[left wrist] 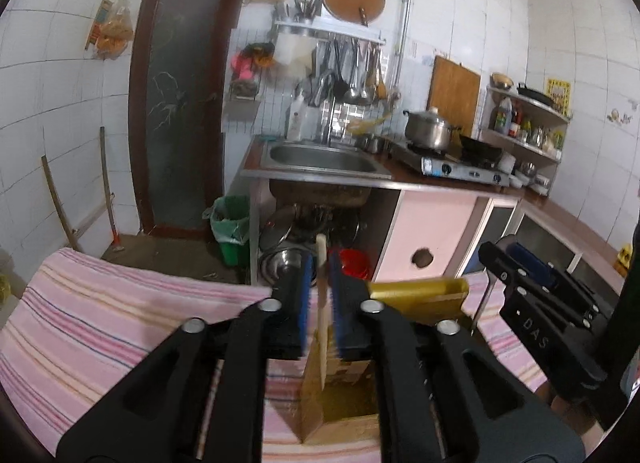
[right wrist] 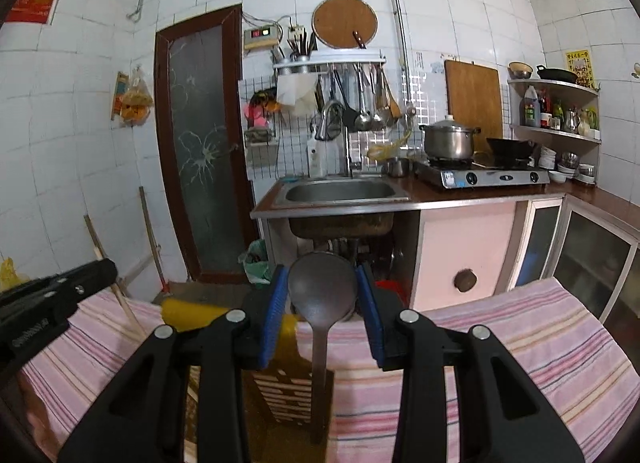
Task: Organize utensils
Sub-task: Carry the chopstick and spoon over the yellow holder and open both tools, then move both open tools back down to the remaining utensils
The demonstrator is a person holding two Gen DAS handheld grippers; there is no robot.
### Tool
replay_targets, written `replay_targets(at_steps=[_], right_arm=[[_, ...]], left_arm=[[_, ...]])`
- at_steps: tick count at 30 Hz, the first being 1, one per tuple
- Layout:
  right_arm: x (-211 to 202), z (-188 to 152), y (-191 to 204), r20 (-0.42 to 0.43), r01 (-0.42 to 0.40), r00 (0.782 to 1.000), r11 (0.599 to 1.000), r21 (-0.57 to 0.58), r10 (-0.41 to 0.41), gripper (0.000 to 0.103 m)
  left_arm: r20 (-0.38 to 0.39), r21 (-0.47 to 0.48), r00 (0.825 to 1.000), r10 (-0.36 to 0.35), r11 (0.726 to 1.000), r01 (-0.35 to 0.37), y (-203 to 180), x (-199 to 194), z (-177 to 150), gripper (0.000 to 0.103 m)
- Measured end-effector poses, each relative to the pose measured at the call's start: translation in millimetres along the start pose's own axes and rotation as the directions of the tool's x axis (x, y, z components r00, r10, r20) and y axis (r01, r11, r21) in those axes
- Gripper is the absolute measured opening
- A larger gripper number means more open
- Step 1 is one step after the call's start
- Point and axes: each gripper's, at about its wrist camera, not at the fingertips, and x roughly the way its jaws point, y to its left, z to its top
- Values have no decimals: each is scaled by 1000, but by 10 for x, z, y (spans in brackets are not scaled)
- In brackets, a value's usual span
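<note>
L gripper (left wrist: 319,263) is clamped on a pale wooden utensil (left wrist: 321,303), prob. a spatula or chopstick, too blurred to tell; blue pads pinch it edge-on and its lower end dips into the gold box (left wrist: 416,295) w/ open top on the pink striped cloth (left wrist: 100,303). R gripper (right wrist: 322,287) grips a dark spoon (right wrist: 322,283) by the bowl, pads pressed on both sides of the bowl, handle hanging down over the same box (right wrist: 288,395), which shows a brown slotted panel in the R view. Box sits betw. the two grippers, near the cloth's middle. Bkgd: steel sink (right wrist: 340,191), gas stove (right wrist: 480,175) w/ pot (right wrist: 448,141), hanging ladles (right wrist: 368,103).
</note>
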Motion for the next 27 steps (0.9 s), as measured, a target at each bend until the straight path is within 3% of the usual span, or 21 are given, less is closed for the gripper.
replay_targets(at_steps=[2,4,6,10,12,17,27], right_arm=[[-15,-20,-35,-14,7,1000,1000,0,-7,37],[-45,5,-56,-37,15,999,1000,-4,-15,45],[-127,50,-74,-41,19,999,1000,-3,-19,64],[-388,168,-87,-53,49,997,998,-33,-51,74],[-553,181,-103,-52,61,997,997,-36,-63,83],[-1038,37,-129,-61,89,994,995,-45,-92,93],[-1488,-685,13,-165,125,976,984,-123,-145,97]], left_arm=[[16,10,1000,8,1000,-8,20,-93,-7,44],[40,16,999,23,1000,-24,32,-228,-9,59],[57,12,998,20,1000,-21,52,-411,19,69],[96,2,995,31,1000,-31,97,-813,36,96],[111,8,993,41,999,-43,122,-999,14,98],[79,3,995,61,998,-61,237,-1318,-115,98],[-31,-6,987,158,987,-158,609,-1460,-754,98]])
